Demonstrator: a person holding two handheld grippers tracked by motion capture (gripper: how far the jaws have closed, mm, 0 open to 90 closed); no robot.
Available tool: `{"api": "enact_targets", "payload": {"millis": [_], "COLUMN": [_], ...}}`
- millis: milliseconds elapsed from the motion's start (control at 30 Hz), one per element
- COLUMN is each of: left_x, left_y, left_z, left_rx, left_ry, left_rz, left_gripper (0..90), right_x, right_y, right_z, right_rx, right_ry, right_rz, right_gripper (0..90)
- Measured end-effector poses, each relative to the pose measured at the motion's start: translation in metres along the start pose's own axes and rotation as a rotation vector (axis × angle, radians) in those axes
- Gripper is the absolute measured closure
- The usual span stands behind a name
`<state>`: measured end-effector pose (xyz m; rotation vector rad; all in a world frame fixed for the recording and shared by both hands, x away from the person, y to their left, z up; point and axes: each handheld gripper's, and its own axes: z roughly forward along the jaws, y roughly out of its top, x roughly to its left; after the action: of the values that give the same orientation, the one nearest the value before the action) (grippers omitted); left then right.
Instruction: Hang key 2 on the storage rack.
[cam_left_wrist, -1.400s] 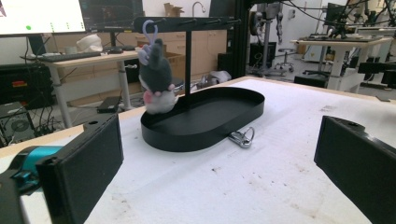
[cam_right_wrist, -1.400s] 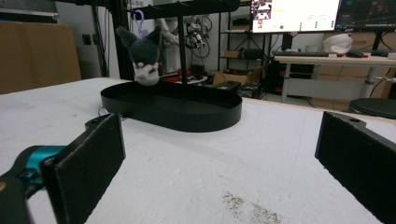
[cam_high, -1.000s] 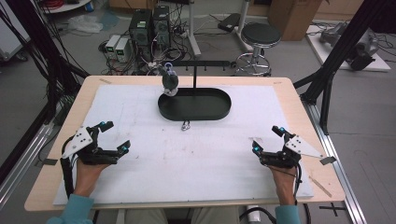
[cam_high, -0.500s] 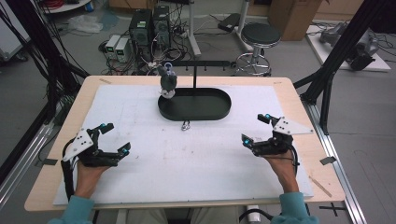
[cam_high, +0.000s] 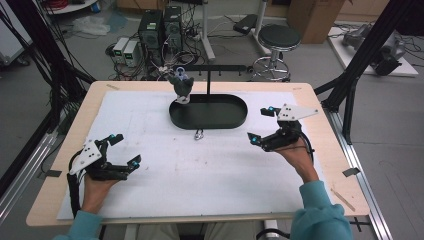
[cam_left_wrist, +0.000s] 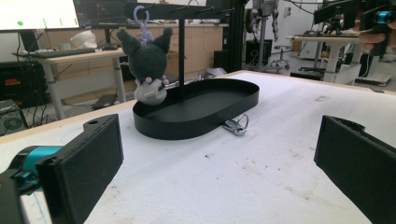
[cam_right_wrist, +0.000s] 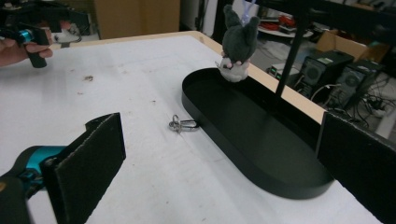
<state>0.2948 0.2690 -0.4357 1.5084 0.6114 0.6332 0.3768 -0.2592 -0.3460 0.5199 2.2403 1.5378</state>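
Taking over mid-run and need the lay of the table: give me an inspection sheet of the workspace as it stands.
Surface: white mat on a wooden table, faintly speckled.
Job's things: black oval tray with hanging stand; grey plush keychain hung from the bar; metal clip on the mat, close against the tray's near rim.
Clutter: nothing seen.
Grippers: left claw open, low at the near left; right claw open, beside the tray's right end, empty.
Cables: one trails from the left claw along the forearm.
Surroundings: computer towers, stool, floor wiring.
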Motion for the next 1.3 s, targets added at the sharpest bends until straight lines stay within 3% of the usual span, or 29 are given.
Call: {"api": "enact_targets", "payload": {"millis": [233, 467, 767, 1100, 1300], "left_x": [-0.001, -0.002, -0.003, -0.003, -0.003], "left_y": [-0.002, -0.005, -0.006, -0.007, -0.008], "left_z": [-0.001, -0.001, -0.002, -0.002, -0.002], "left_rx": [-0.003, -0.009, -0.023, -0.033, -0.031], "left_ry": [-0.003, -0.006, -0.008, -0.006, -0.007], "left_rz": [-0.001, -0.005, -0.003, 0.002, 0.006], "left_gripper": [1.7, 1.7, 1.7, 1.7, 1.7], "right_x": [-0.01, -0.014, -0.018, -0.014, -0.009], "right_y": [0.015, 0.032, 0.041, 0.047, 0.045], "right_z": [0.019, 0.045, 0.077, 0.11, 0.132], "right_rx": [0.028, 0.081, 0.141, 0.198, 0.247], "right_ry": [0.093, 0.175, 0.232, 0.287, 0.326], "right_rz": [-0.01, -0.078, -0.106, -0.151, -0.153], "right_gripper": [0.7, 0.8, 0.8, 0.8, 0.8]}}
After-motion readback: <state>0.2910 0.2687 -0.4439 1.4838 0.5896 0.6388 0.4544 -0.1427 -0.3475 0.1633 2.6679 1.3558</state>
